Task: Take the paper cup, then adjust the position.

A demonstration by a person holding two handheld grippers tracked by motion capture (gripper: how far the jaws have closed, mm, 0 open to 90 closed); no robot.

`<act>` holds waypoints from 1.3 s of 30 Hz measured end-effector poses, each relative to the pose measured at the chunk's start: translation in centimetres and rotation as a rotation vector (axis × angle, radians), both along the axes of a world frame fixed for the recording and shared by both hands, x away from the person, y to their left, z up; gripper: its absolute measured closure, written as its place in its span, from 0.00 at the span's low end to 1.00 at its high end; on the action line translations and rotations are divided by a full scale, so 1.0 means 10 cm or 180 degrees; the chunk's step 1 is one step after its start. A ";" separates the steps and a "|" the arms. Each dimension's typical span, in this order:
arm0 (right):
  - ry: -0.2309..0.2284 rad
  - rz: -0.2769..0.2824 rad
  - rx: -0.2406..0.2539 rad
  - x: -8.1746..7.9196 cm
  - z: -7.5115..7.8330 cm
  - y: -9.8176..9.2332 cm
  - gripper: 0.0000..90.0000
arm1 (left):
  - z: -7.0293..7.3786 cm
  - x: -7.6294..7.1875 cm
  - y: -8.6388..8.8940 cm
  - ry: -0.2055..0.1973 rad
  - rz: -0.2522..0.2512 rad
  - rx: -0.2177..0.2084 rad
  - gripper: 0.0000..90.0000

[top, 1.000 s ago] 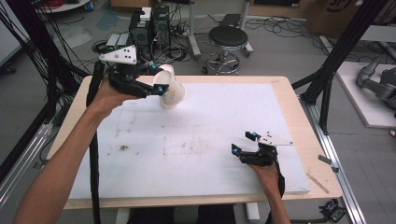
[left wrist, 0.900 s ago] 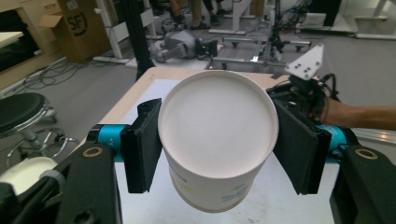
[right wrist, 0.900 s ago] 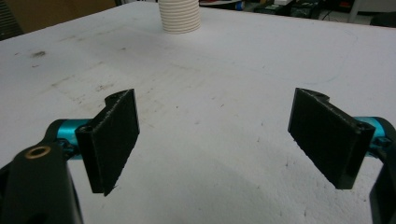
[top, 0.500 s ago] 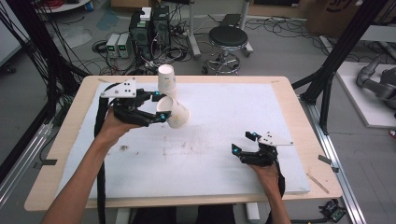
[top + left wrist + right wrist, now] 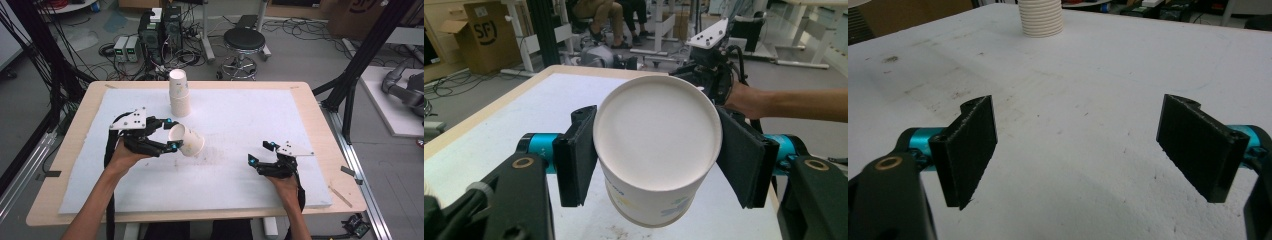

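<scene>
A white paper cup [image 5: 187, 140] was held on its side just above the white mat [image 5: 240, 190], left of the table's middle, its open mouth turned toward the person's left. In the left gripper view the cup [image 5: 657, 150] showed its round white interior facing the camera, with a faint blue and yellow print low on its wall. The left gripper [image 5: 170, 134] was clamped on it, one black jaw pressed against each side of the cup near the rim. The person's left hand [image 5: 125, 152] gripped the tool from behind; a grey three-cornered plate sat on top of it.

Beyond the held cup, near the far edge of the mat, a stack of white cups [image 5: 179, 94] stood upright, apart from the held one. In the right gripper view the ribbed base of that stack [image 5: 1040, 19] appeared at the top.

The right gripper [image 5: 259, 152] rested low over the mat at the person's right, well apart from the cup. Its jaws stood wide apart with bare, speckled mat between them. The wooden table [image 5: 320, 130] framed the mat; a black stool [image 5: 245, 40] stood on the floor beyond.
</scene>
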State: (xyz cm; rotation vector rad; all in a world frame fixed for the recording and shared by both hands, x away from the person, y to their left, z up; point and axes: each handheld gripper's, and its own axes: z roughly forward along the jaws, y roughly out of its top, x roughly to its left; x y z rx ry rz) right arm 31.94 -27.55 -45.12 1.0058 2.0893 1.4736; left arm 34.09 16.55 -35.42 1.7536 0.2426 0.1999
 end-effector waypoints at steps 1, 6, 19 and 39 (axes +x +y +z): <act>-0.0001 0.0001 -0.0003 0.00 0.00 0.00 0.18 | -0.02 -0.01 0.01 -0.0003 -0.0002 -0.0029 0.41; 0.0006 0.0000 -0.0002 0.00 0.00 0.00 0.18 | -0.01 -0.01 0.03 -0.0016 -0.0020 -0.0087 0.41; 0.0011 0.0030 0.0041 0.00 0.00 -0.01 0.18 | 0.00 -0.02 0.05 -0.0011 -0.0042 -0.0108 0.41; -0.0111 0.1034 0.0245 0.03 0.52 0.10 0.18 | -0.05 -0.02 0.03 0.0110 -0.0209 -0.0202 0.41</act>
